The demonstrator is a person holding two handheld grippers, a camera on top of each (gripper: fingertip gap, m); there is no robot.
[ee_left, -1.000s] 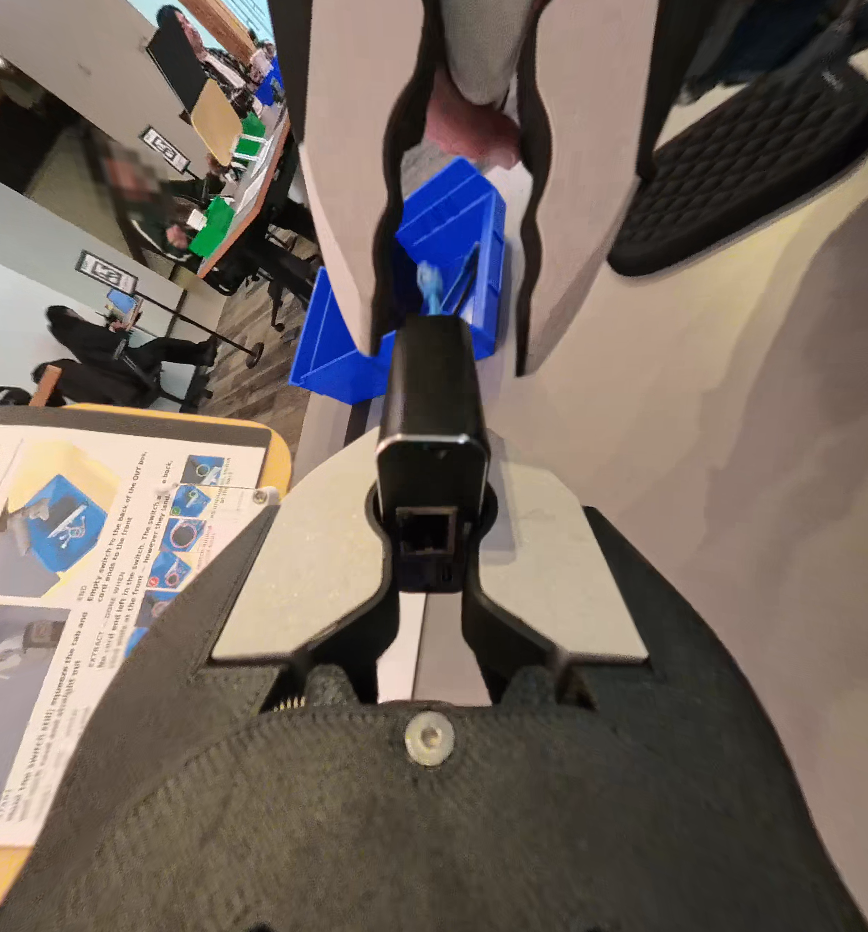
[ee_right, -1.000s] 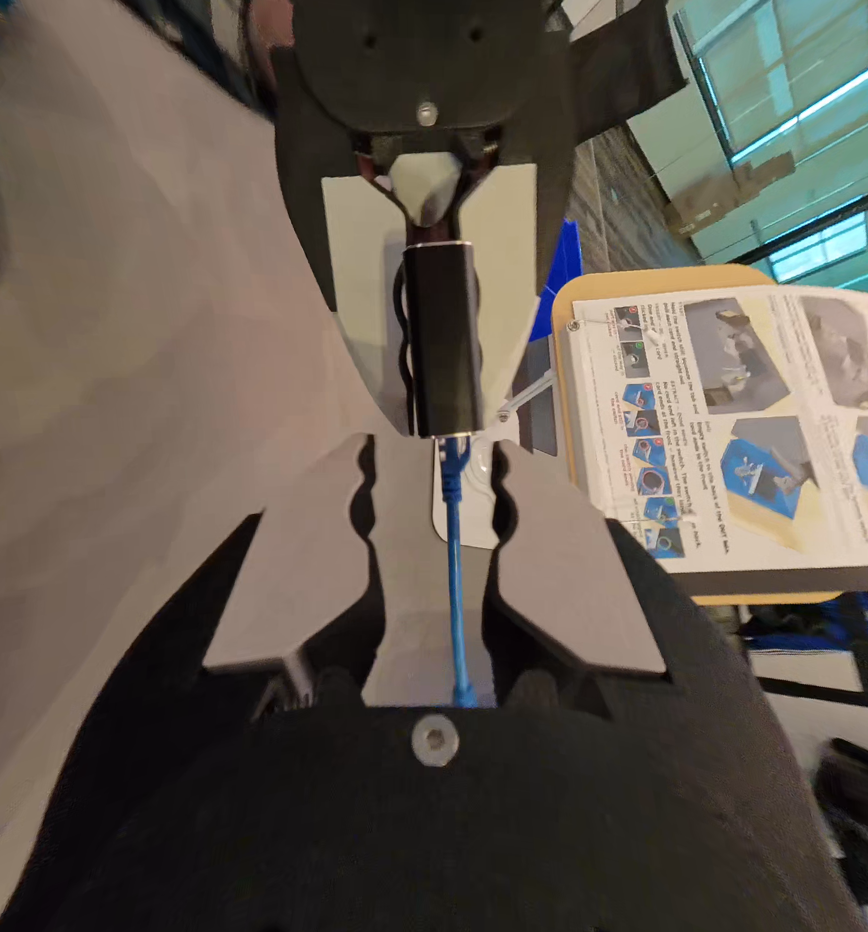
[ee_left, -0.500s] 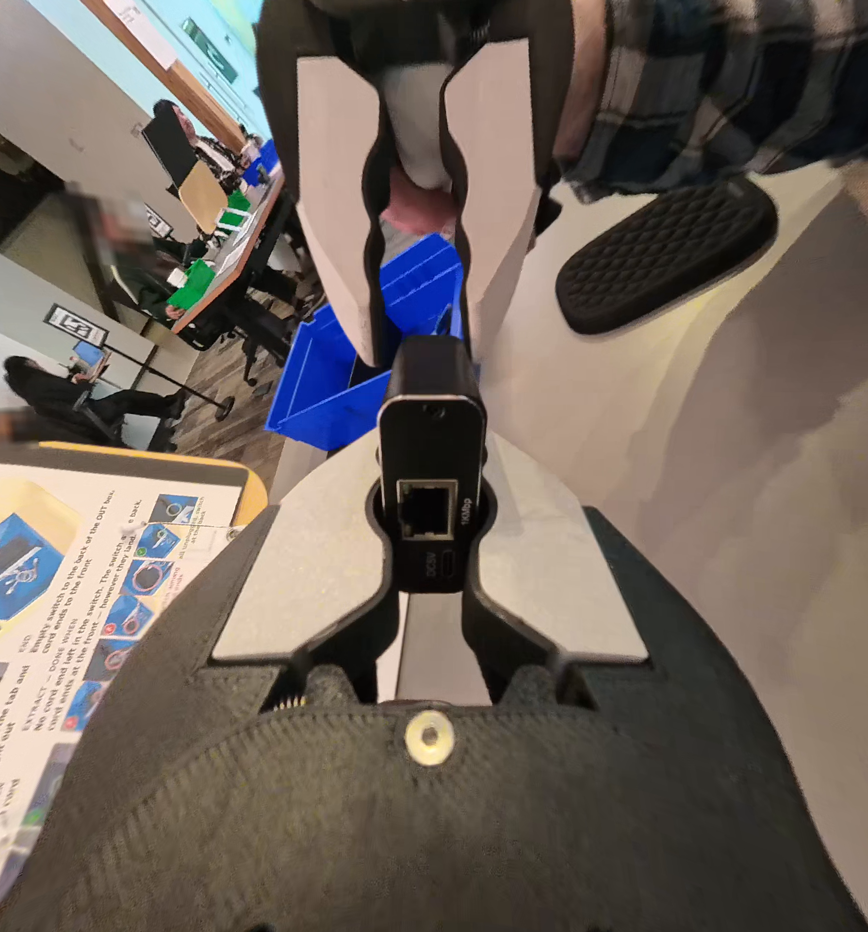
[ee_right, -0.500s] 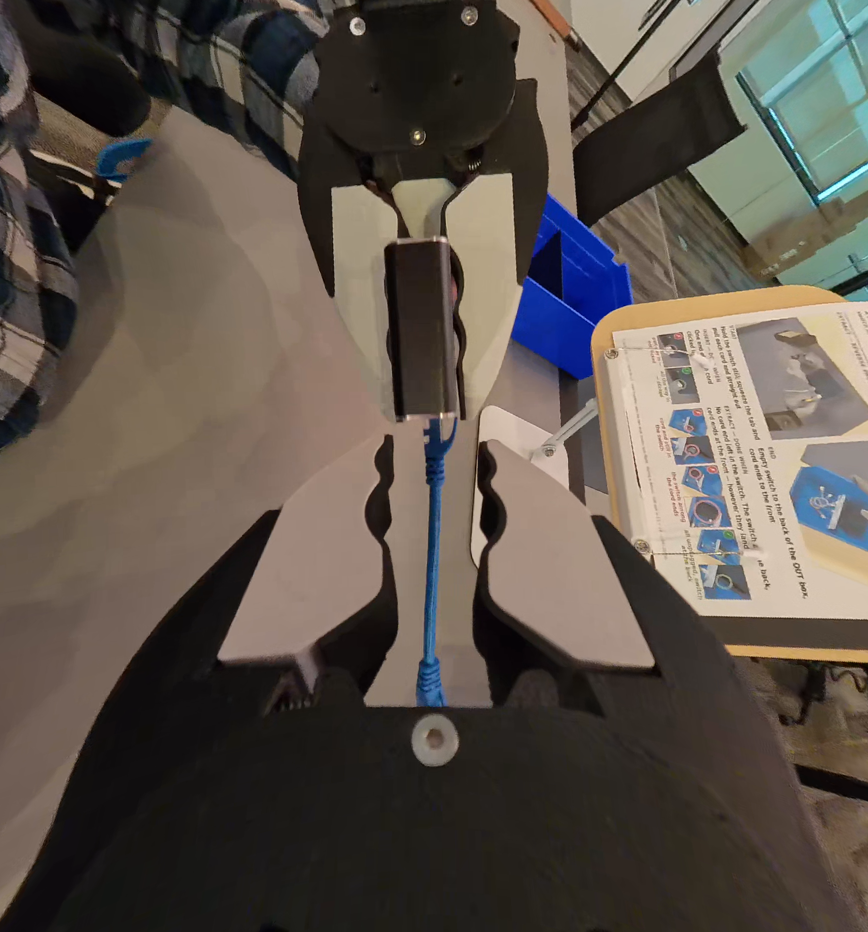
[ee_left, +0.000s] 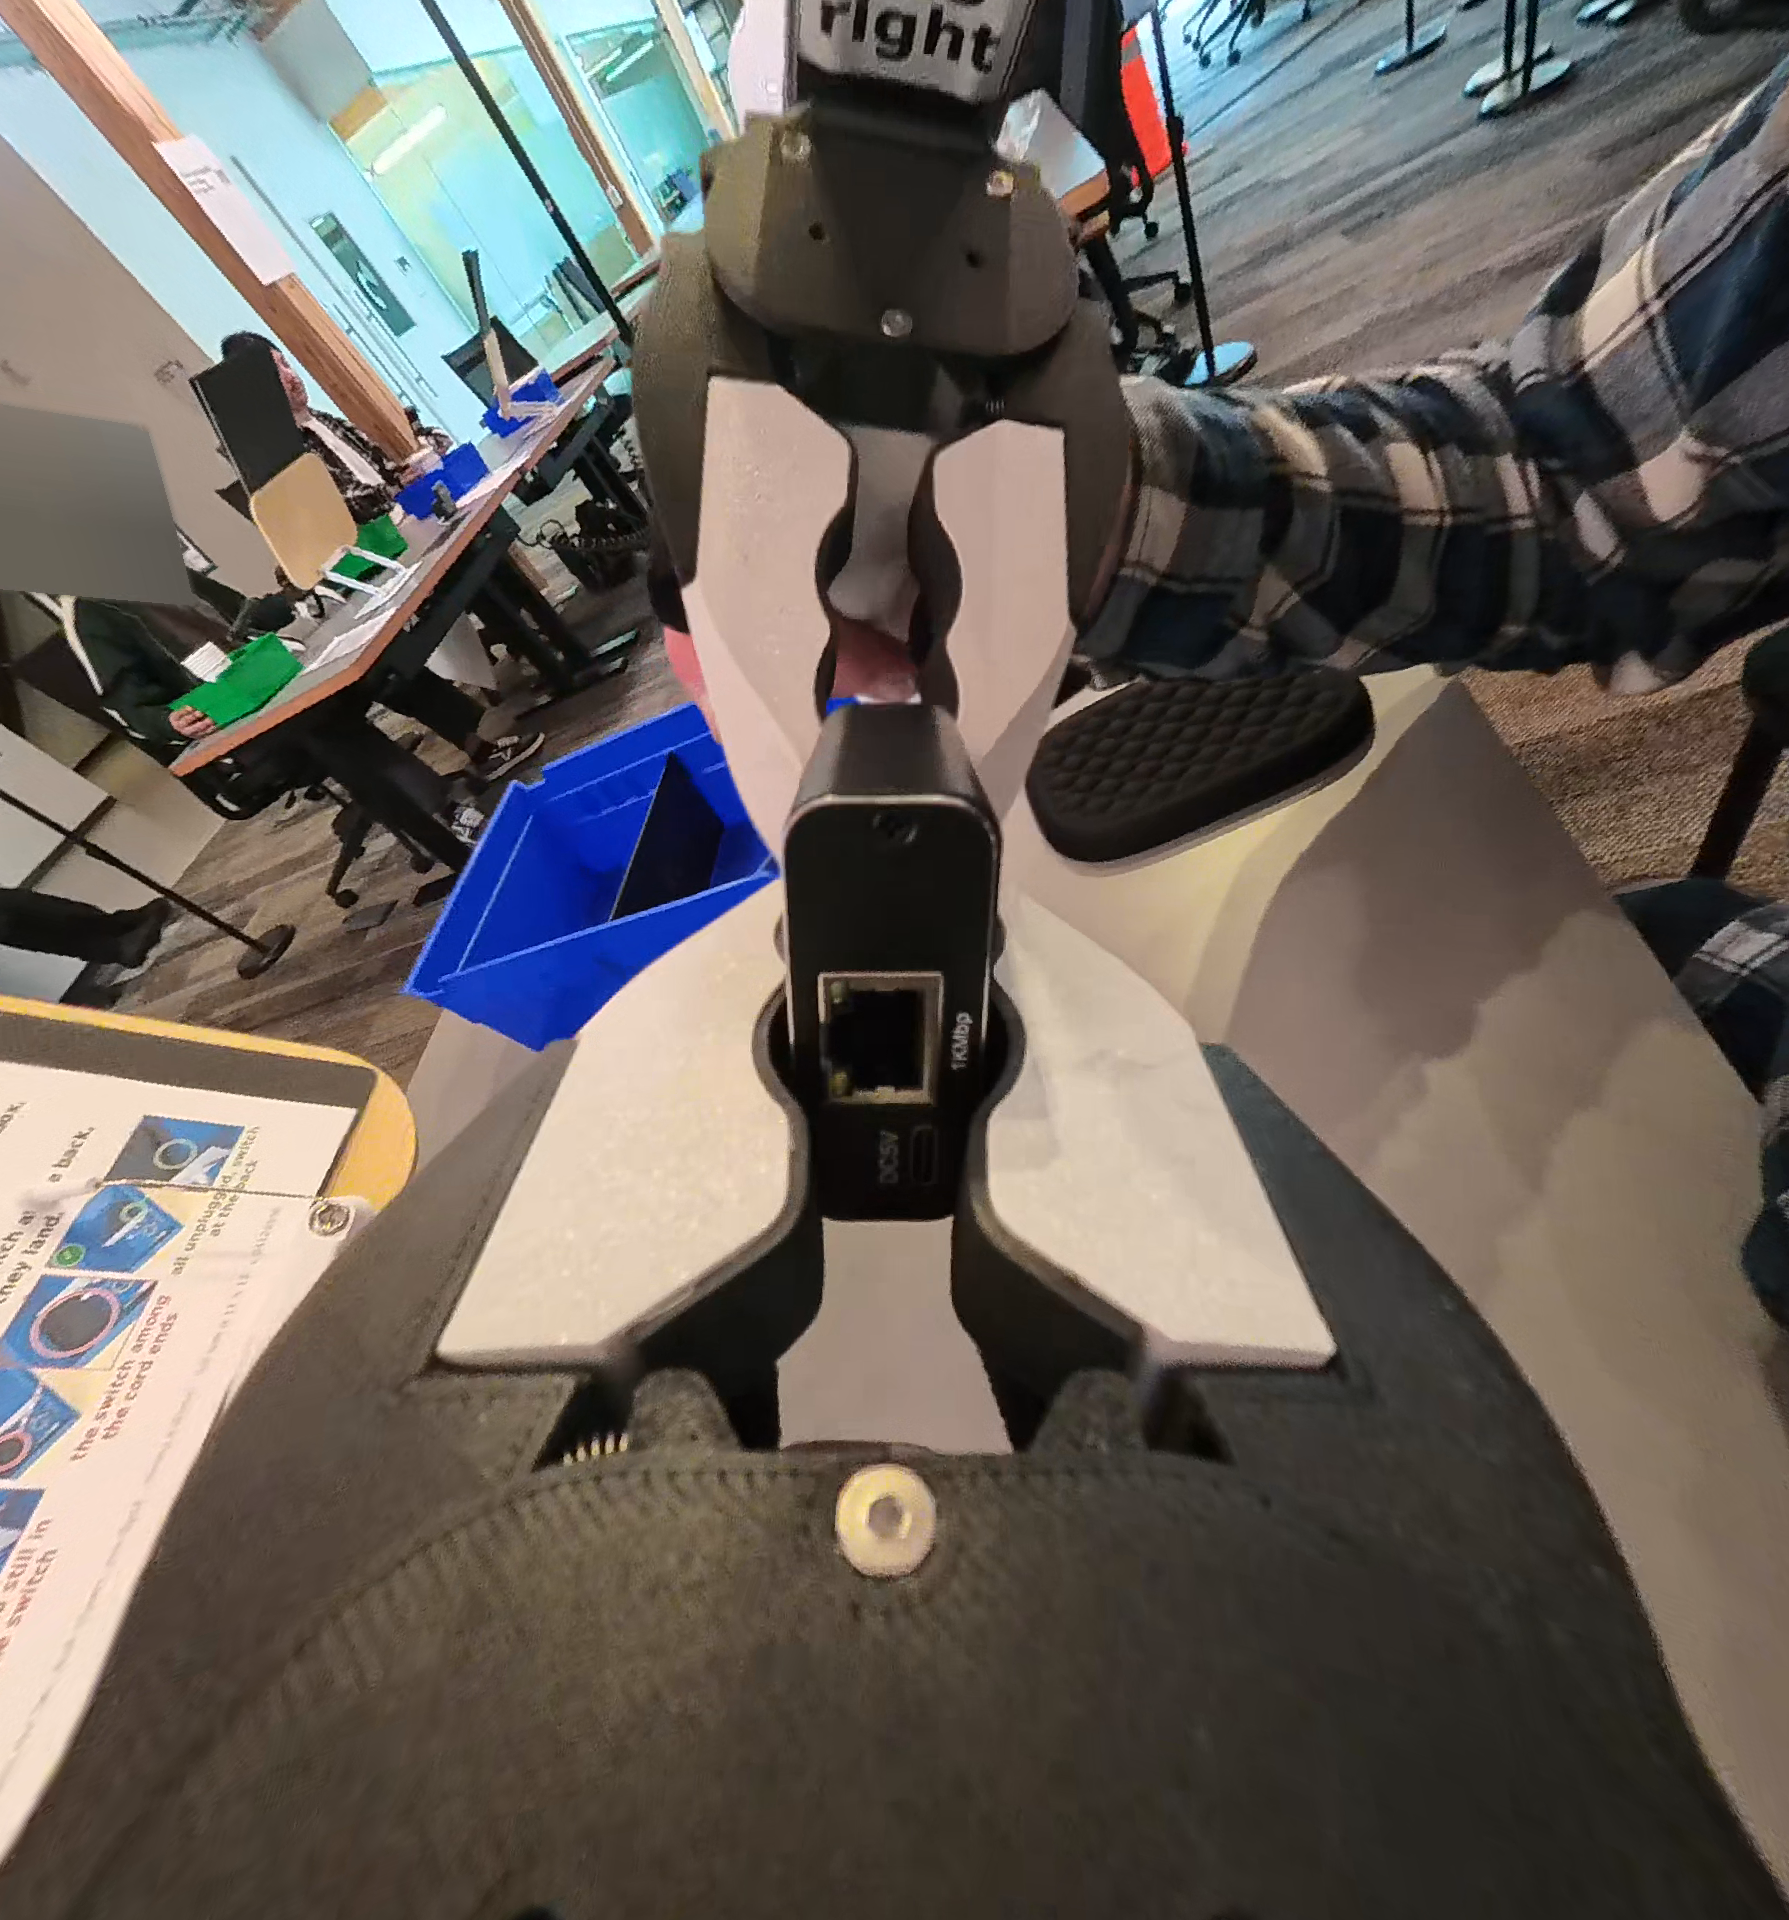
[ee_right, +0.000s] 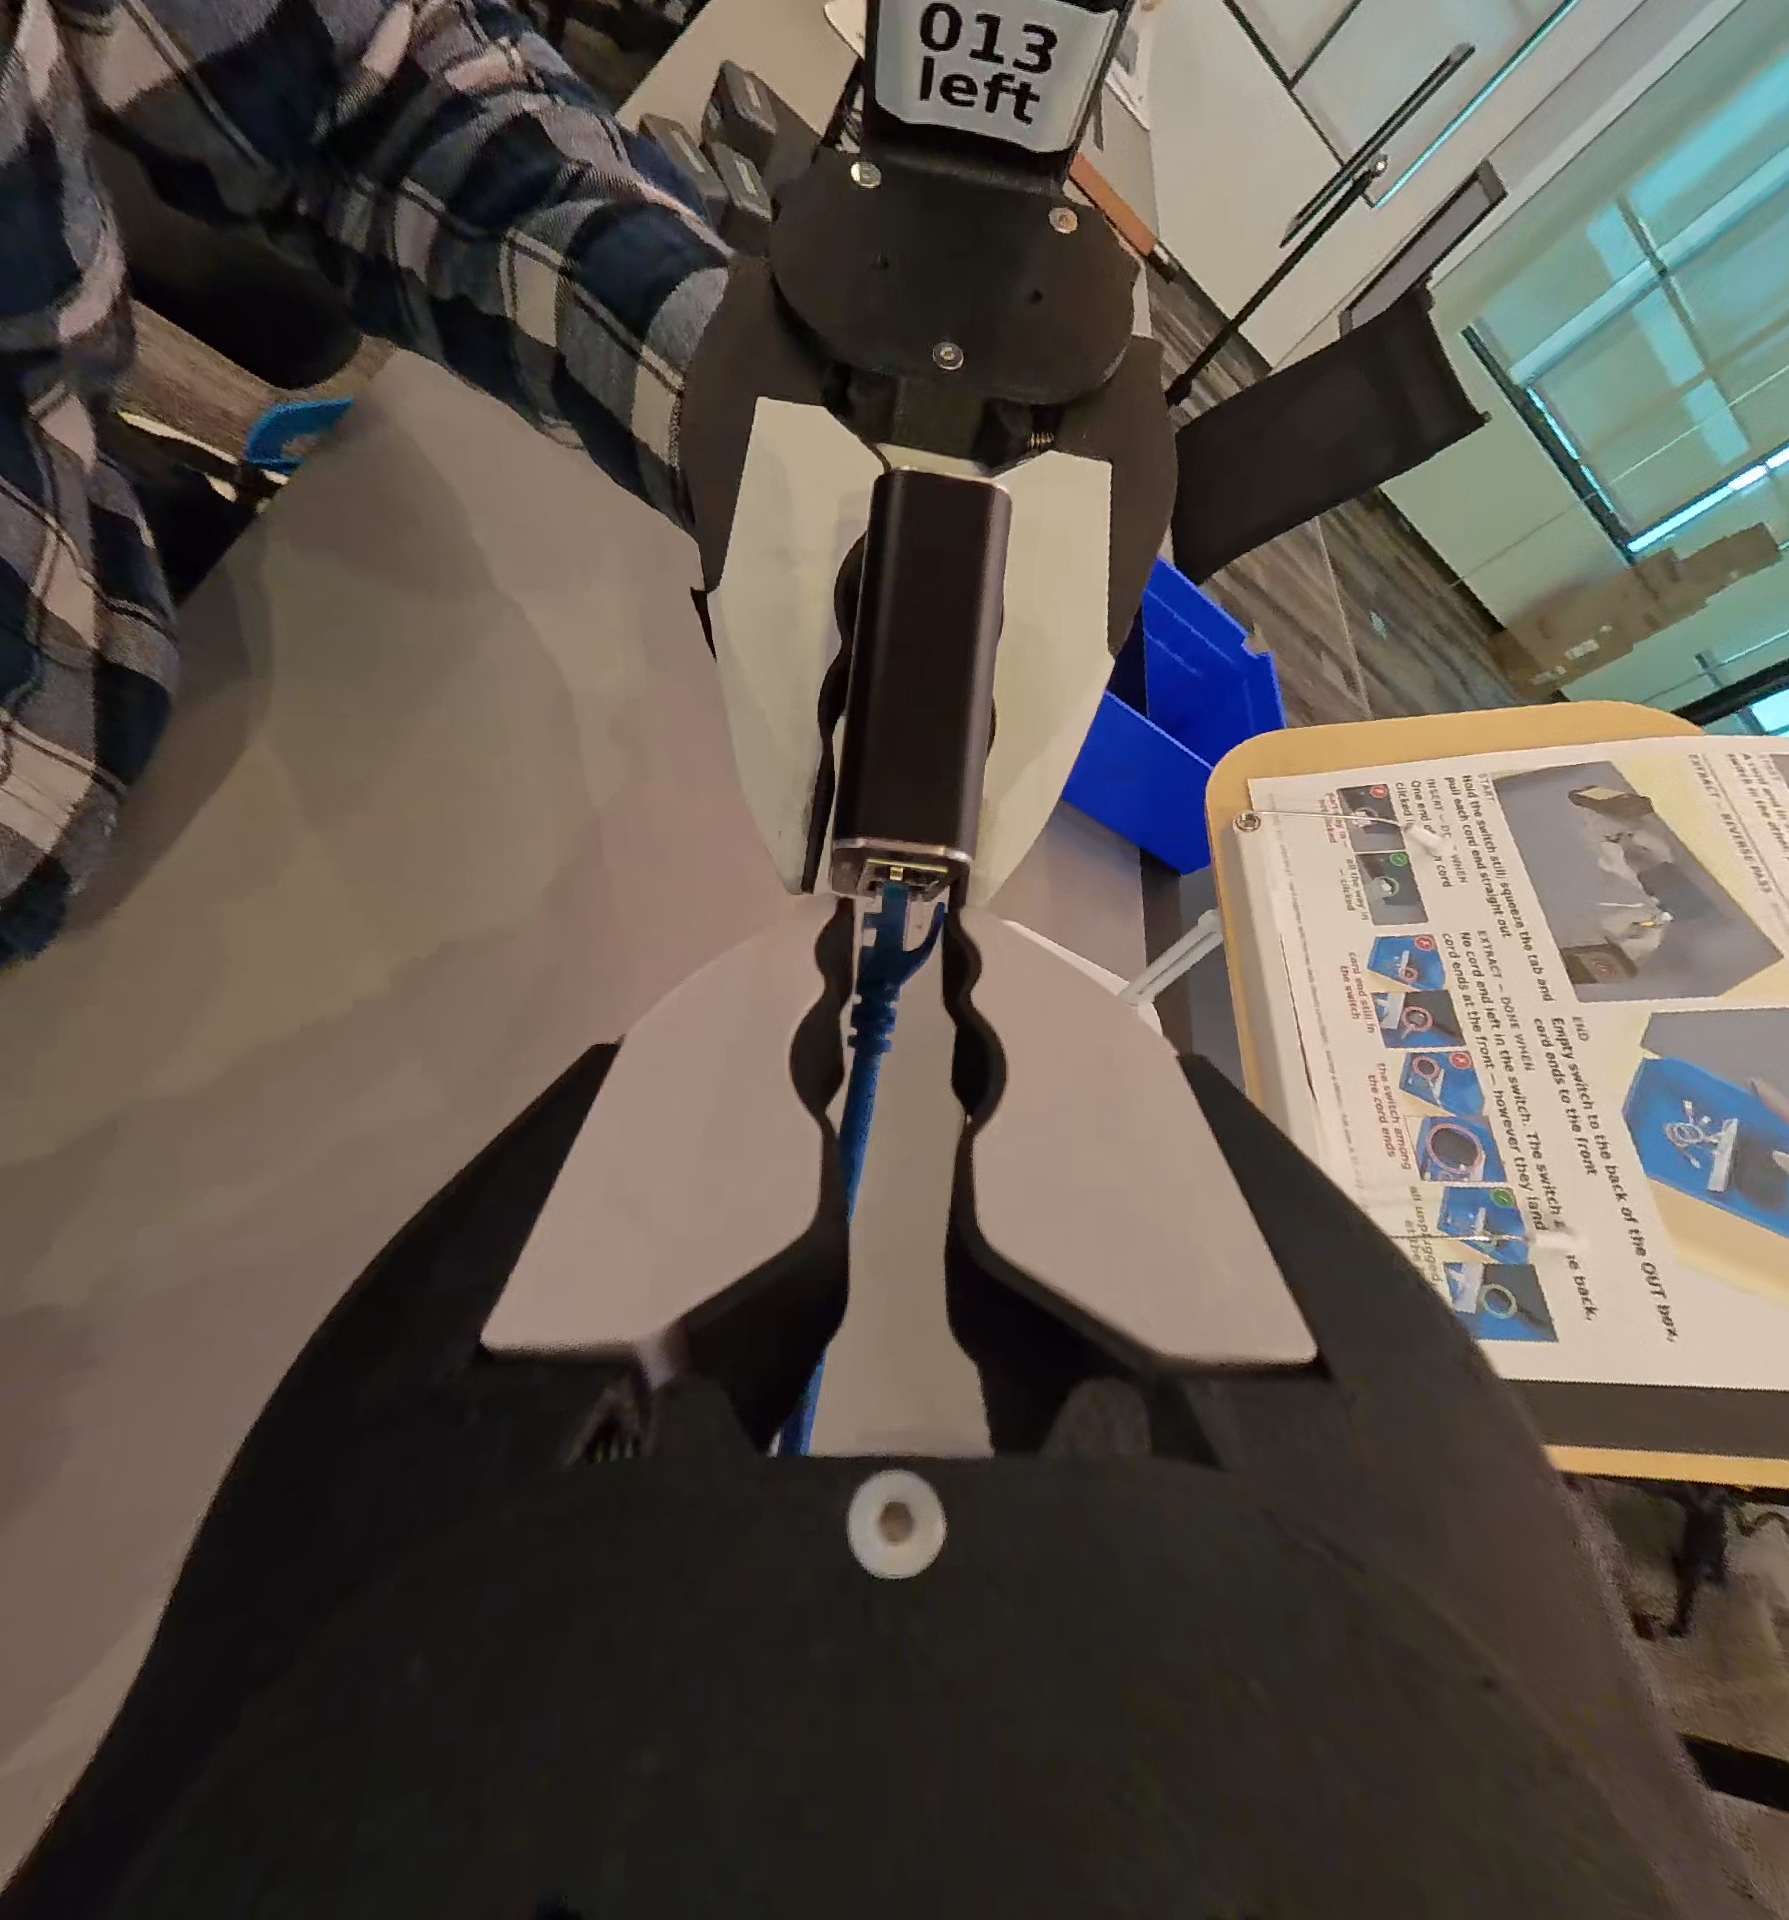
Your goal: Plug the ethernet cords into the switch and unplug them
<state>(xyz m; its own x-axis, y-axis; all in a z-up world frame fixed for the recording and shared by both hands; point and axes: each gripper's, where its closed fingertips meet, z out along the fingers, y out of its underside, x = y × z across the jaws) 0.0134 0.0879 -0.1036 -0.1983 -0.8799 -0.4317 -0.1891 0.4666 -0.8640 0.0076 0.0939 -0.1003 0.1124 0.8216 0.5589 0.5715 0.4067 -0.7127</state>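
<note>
My left gripper [ee_left: 890,1039] is shut on a black ethernet switch [ee_left: 890,935] and holds it above the grey table [ee_left: 1441,1039]. An empty port on the switch faces the left wrist camera. The right wrist view shows the switch [ee_right: 916,675] in the left gripper [ee_right: 900,883] from the other end. A blue ethernet cord [ee_right: 869,1039] is plugged into that far end. My right gripper [ee_right: 890,935] is shut on the cord's plug just below the switch, and the cord runs back between its fingers. The left wrist view shows the right gripper [ee_left: 885,675] behind the switch.
A blue bin [ee_left: 557,935] stands at the table's far edge and shows in the right wrist view [ee_right: 1181,727]. A board with an instruction sheet [ee_left: 90,1299] stands beside it [ee_right: 1544,1039]. A black pad [ee_left: 1191,758] lies on the table. Plaid sleeves [ee_left: 1441,520] hold the grippers. Less than 4 cm separates the two grippers' tips.
My right gripper's fingers have closed in from wide open onto the blue plug. Both grippers have tilted, so more of the room shows. The left gripper kept its hold on the switch.
</note>
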